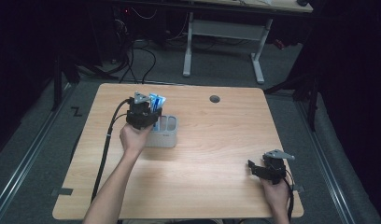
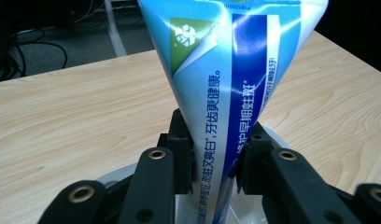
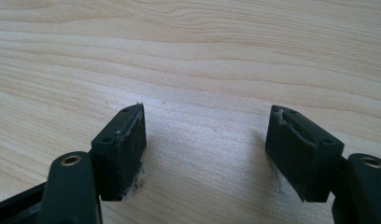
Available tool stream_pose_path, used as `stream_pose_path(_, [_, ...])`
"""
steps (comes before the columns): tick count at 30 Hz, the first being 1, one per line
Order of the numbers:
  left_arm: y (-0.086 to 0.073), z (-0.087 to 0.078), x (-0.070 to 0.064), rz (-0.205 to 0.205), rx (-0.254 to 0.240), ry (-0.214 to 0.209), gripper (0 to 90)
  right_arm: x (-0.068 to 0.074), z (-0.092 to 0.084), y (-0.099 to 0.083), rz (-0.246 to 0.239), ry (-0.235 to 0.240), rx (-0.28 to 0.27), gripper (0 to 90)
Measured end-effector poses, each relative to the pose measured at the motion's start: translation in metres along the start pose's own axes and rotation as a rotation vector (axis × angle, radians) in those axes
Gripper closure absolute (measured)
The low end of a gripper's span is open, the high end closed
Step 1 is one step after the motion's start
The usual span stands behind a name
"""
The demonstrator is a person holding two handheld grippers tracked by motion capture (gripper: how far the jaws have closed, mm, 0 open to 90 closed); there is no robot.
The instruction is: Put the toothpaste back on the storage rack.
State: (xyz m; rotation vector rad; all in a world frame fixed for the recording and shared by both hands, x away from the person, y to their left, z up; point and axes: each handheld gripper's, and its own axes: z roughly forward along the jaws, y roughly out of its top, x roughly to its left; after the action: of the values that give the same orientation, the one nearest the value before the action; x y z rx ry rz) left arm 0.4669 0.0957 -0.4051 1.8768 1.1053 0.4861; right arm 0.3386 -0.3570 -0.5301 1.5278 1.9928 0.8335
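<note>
A blue and white toothpaste tube stands upright with its crimped end up, its lower part inside a light grey holder left of the table's middle. My left gripper is shut on the tube, one pad on each side. From above, that left gripper sits over the holder's left compartment with the tube rising behind it. My right gripper rests low over bare wood, open, with nothing between its pads. In the high view the right gripper is near the table's front right corner.
The wooden table has a round cable hole near its far edge. The holder's right compartment looks empty. Another desk's white legs and floor cables lie beyond the table.
</note>
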Motion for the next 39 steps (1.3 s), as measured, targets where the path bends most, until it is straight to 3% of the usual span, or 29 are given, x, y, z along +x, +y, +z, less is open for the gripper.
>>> stream_pose_path(6, [-0.003, 0.002, -0.004, 0.038, 0.026, 0.028, 71.4, 0.0, 0.0, 0.0, 0.0, 0.0, 0.0, 28.9])
stream_pose_path(12, [-0.007, 0.003, -0.001, 0.011, 0.026, 0.033, 71.3, 0.0, 0.0, 0.0, -0.002, 0.001, 0.001, 28.9])
stream_pose_path(29, [-0.015, 0.004, -0.002, 0.022, 0.04, 0.047, 70.3, 0.0, 0.0, 0.0, -0.001, 0.0, 0.001, 28.8])
stream_pose_path(39, [-0.016, 0.001, 0.0, 0.0, 0.035, 0.048, 69.7, -0.001, 0.0, 0.0, -0.004, 0.003, 0.001, 28.8])
